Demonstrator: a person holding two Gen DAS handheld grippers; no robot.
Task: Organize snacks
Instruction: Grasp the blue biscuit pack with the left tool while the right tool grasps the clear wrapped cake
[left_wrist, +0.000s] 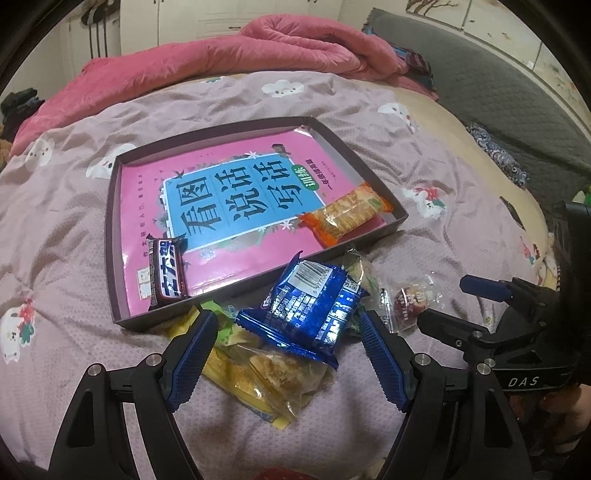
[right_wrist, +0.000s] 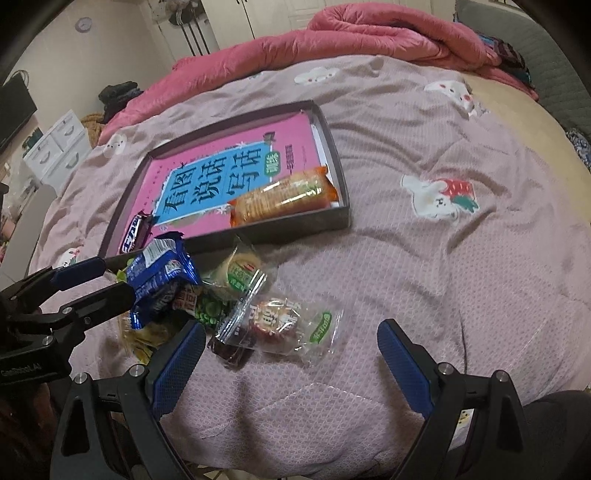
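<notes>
Two snacks already lie in the tray (left_wrist: 114, 206) on the bed (left_wrist: 424, 236); the rest are piled just near of it. Left tongs (left_wrist: 288, 354) are spread wide around the blue packet (left_wrist: 306, 306), not pinching yet. Best to drop lower and close on its middle only, sparing the yellow packet (left_wrist: 258, 384) beneath. Right tongs (right_wrist: 291, 365) hang spread and empty near the clear-wrapped cake (right_wrist: 284, 328).

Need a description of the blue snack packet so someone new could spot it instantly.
On the bed, find the shallow dark tray lined with a pink book. Just outside its near edge lies a heap of loose snacks; the blue foil packet tops it. Alone there in shiny blue, white barcode up; its neighbours are clear or yellow wrappers.
</notes>
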